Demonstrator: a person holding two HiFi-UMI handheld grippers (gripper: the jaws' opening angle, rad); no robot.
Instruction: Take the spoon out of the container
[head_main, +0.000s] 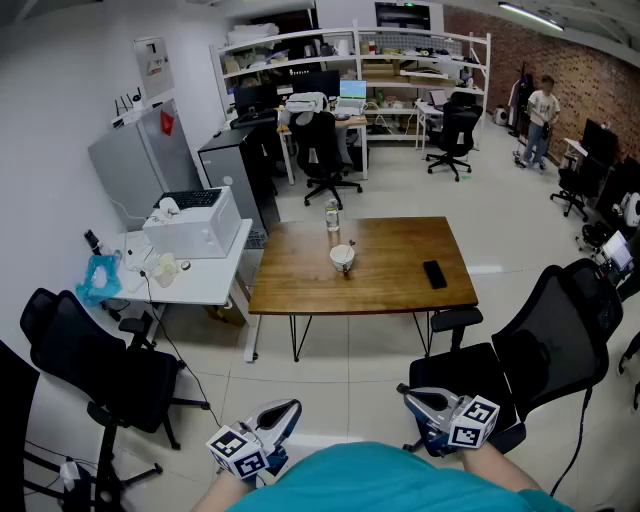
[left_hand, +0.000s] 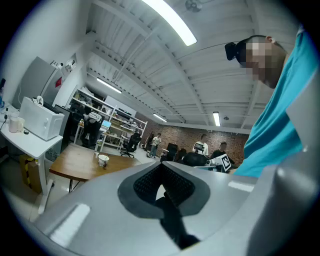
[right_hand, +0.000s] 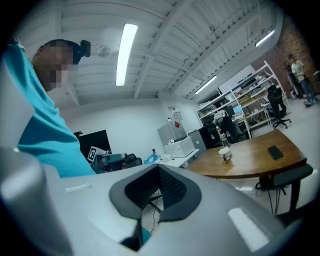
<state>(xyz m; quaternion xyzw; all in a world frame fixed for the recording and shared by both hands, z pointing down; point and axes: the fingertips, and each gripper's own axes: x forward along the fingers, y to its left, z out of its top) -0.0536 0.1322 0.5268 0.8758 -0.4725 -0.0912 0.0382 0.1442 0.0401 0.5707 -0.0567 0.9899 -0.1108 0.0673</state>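
Observation:
A white cup (head_main: 342, 258) stands near the middle of the wooden table (head_main: 390, 275), several steps ahead of me. It also shows small in the left gripper view (left_hand: 103, 160) and the right gripper view (right_hand: 224, 153). The spoon in it is too small to make out. Both grippers hang close to my body at the bottom of the head view, far from the table. My left gripper (head_main: 290, 407) (left_hand: 161, 167) is shut with nothing in it. My right gripper (head_main: 412, 394) (right_hand: 159, 171) is shut and empty as well.
A clear bottle (head_main: 332, 215) stands behind the cup and a black phone (head_main: 434, 274) lies at the table's right. A black office chair (head_main: 550, 345) is at my right, another (head_main: 100, 370) at my left. A white side table (head_main: 205, 285) carries a white box. A person (head_main: 541, 112) stands far back.

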